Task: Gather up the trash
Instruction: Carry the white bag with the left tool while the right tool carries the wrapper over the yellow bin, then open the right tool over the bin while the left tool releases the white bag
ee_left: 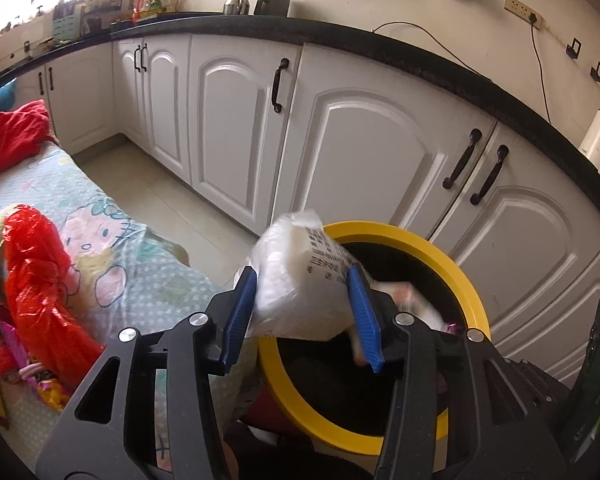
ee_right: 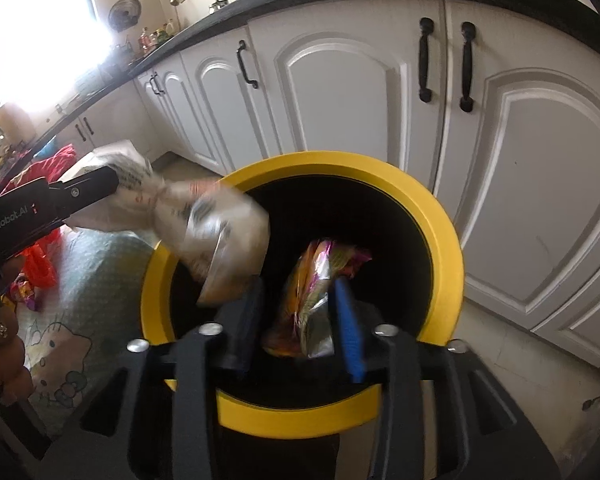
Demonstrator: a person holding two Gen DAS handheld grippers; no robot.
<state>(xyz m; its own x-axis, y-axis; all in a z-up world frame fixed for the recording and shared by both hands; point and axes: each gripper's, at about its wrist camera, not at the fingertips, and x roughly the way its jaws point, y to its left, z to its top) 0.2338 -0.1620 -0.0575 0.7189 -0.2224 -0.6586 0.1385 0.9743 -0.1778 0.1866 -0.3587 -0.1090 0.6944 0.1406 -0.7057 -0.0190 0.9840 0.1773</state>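
While both hover over the bin (ee_right: 440,216) at frame centre, the left gripper (ee_left: 302,304) pinches a plastic bag (ee_left: 300,280). The right gripper (ee_right: 300,320) clamps a foil wrapper (ee_right: 312,300). Both look light, soft, crinkly; grip mid-body.

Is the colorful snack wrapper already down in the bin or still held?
Still held: the right tongs pinch the colorful wrapper above the yellow-rimmed bin opening.

The black body of the left gripper (ee_right: 112,184), seen to the left of the right gripper's fingers, carries white lettering reading "GenRobot.AI". The white plastic bag (ee_left: 300,280) between the left gripper's fingers bears lines of black print, too blurred to read.
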